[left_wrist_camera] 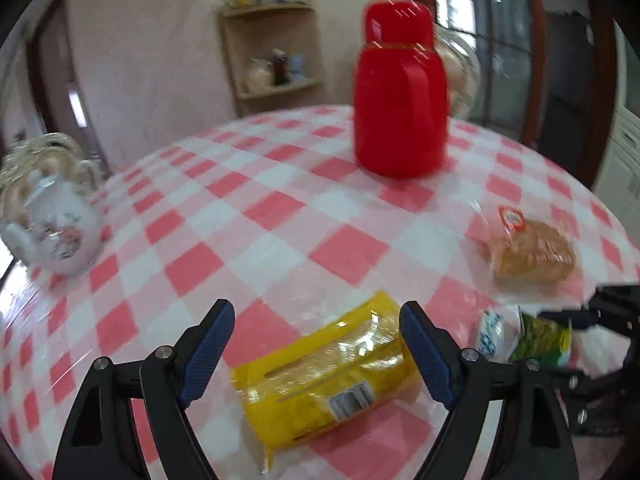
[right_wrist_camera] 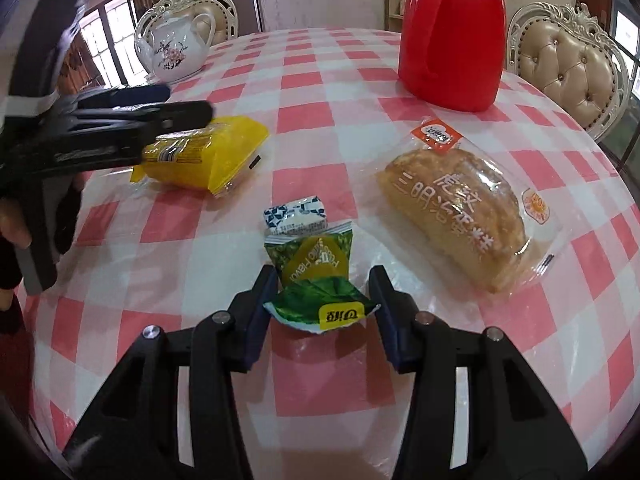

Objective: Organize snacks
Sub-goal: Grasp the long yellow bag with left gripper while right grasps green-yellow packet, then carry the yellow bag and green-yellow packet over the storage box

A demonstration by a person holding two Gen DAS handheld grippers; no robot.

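The green snack packet [right_wrist_camera: 316, 280] sits between my right hand-held gripper [right_wrist_camera: 322, 312]'s spread fingers, my left hand-held gripper [left_wrist_camera: 318, 354] gapes over the yellow pack [left_wrist_camera: 324, 376]; nothing looks gathered yet.

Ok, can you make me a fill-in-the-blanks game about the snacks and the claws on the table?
1. The left claw is open around the ____ snack packet.
2. The right claw is open around a small ____ packet.
3. The tall jug standing at the back of the table is ____.
4. The white pot with flowers painted on it is a ____.

Missing words: yellow, green, red, teapot.
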